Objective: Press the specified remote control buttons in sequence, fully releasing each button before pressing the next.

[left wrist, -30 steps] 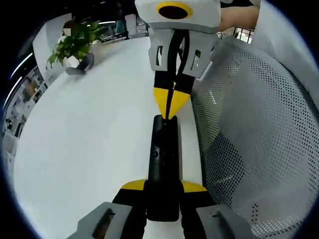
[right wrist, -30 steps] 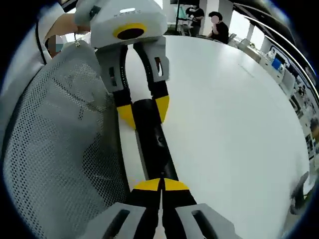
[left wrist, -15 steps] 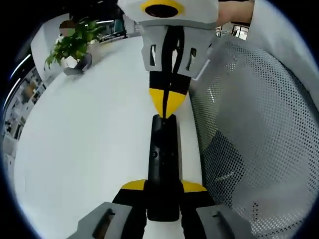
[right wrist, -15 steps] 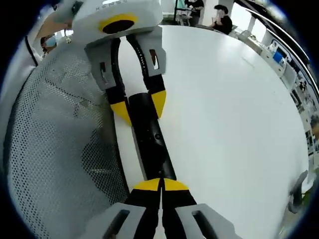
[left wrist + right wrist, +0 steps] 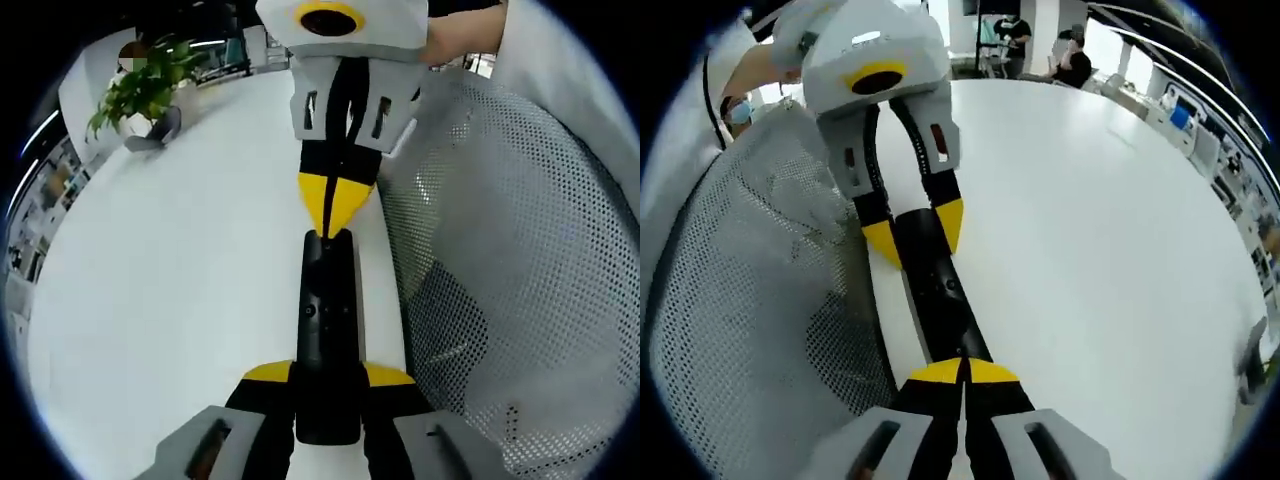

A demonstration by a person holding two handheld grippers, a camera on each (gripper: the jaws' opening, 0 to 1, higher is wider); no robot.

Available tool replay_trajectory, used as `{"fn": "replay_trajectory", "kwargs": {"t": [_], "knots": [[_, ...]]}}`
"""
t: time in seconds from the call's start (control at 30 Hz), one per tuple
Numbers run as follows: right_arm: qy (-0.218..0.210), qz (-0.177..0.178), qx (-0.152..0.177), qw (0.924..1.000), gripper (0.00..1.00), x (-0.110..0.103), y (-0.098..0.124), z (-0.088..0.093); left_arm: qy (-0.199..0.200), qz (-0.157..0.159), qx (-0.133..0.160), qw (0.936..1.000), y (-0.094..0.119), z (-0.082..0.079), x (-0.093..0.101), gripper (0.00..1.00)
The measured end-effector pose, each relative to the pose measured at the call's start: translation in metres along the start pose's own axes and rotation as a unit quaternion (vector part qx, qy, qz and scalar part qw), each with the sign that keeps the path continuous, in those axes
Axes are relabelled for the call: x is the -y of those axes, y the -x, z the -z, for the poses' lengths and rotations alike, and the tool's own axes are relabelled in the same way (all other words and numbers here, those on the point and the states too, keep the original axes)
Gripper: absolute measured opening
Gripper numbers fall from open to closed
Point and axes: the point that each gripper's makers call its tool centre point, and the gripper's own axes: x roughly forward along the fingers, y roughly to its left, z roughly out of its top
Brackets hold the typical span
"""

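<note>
No readable text, label, brand, number or sign. Remote control [image 5: 326,330] face: small button marks only, too blurred to read. Faint marking on top of left gripper [image 5: 912,226] housing in right gripper view: illegible. Screens at far room edge: too small to read.

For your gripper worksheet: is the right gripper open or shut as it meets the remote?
Shut. The right gripper's yellow tips meet with no gap, resting on the end of the black remote, which the left gripper clamps.
</note>
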Motion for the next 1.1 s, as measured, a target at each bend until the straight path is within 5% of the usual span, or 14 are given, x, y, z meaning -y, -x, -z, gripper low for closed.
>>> {"fn": "replay_trajectory", "kwargs": {"t": [0.07,0.23,0.37,0.43,0.8,0.97,1.03,1.1], "knots": [[-0.011,-0.003,-0.001,0.9999,0.0,0.0,0.0,0.0,0.001,0.0,-0.003,1.0,0.0,0.0,0.0,0.24],[0.037,0.005,0.008,0.9993,0.0,-0.002,0.0,-0.012,0.002,0.0,-0.002,1.0,0.0,0.0,0.0,0.24],[0.056,-0.021,-0.023,0.998,0.0,-0.008,-0.006,-0.01,0.005,-0.001,0.001,1.0,0.0,0.0,0.0,0.24],[0.094,-0.021,-0.04,0.9946,0.0,-0.006,-0.006,-0.008,0.006,-0.003,0.004,1.0,0.0,0.0,0.0,0.24],[0.137,-0.002,-0.092,0.9863,0.0,-0.006,-0.009,-0.006,0.002,-0.003,0.009,1.0,0.001,0.0,0.001,0.24],[0.04,0.006,-0.023,0.9989,0.0,-0.004,-0.007,-0.008,0.003,-0.002,0.011,0.9999,0.0,0.0,0.001,0.24],[0.005,-0.023,0.005,0.9997,0.0,-0.004,-0.005,-0.008,0.002,-0.002,0.012,0.9999,0.001,0.0,0.001,0.24],[-0.075,-0.035,0.015,0.9965,0.0,-0.002,-0.001,-0.007,0.001,0.0,0.014,0.9999,0.001,0.0,0.001,0.24]]}}
